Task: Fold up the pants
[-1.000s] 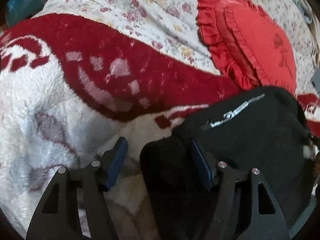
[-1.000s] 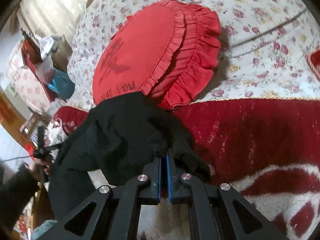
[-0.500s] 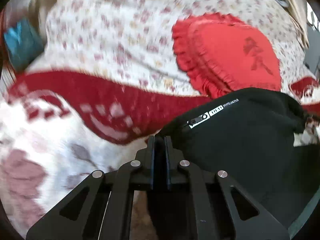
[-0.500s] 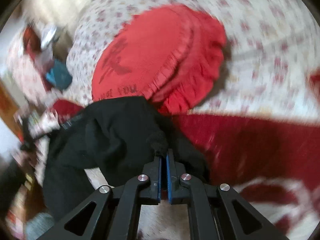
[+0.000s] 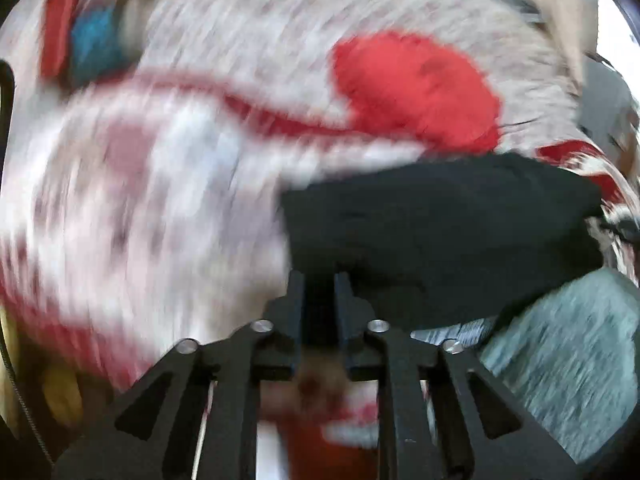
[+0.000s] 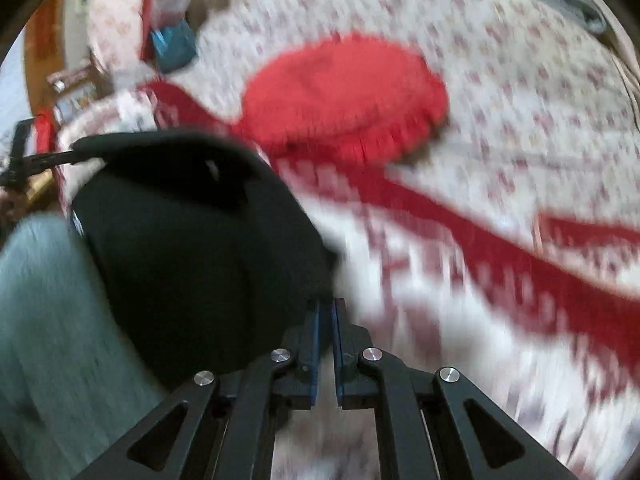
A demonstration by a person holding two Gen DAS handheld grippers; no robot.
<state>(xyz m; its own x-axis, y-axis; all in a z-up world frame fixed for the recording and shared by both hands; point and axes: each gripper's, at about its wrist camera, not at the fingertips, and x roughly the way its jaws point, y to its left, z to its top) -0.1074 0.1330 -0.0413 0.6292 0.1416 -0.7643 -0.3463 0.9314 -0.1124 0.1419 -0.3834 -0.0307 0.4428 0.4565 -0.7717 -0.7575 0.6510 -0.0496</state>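
The black pants (image 5: 440, 216) hang lifted over a red-and-white fleece blanket (image 5: 140, 200), stretched between my two grippers. In the left wrist view my left gripper (image 5: 320, 280) has a thick fold of black cloth filling the narrow gap between its fingers; its jaws are opening slightly. In the right wrist view my right gripper (image 6: 326, 304) is shut on the edge of the pants (image 6: 192, 240), which bulge out to its left. Both views are heavily blurred by motion.
A round red frilled cushion (image 6: 344, 92) lies on the floral sheet (image 6: 520, 80) beyond the blanket (image 6: 480, 280). A person's grey-green trouser leg (image 6: 48, 320) is close below the pants. A blue bag (image 6: 172, 46) and clutter sit at the far left.
My left gripper went from open beside the pants to closed on a fold of them. Both grippers then swung back away from the cushion, lifting the pants; the person's leg came into view.
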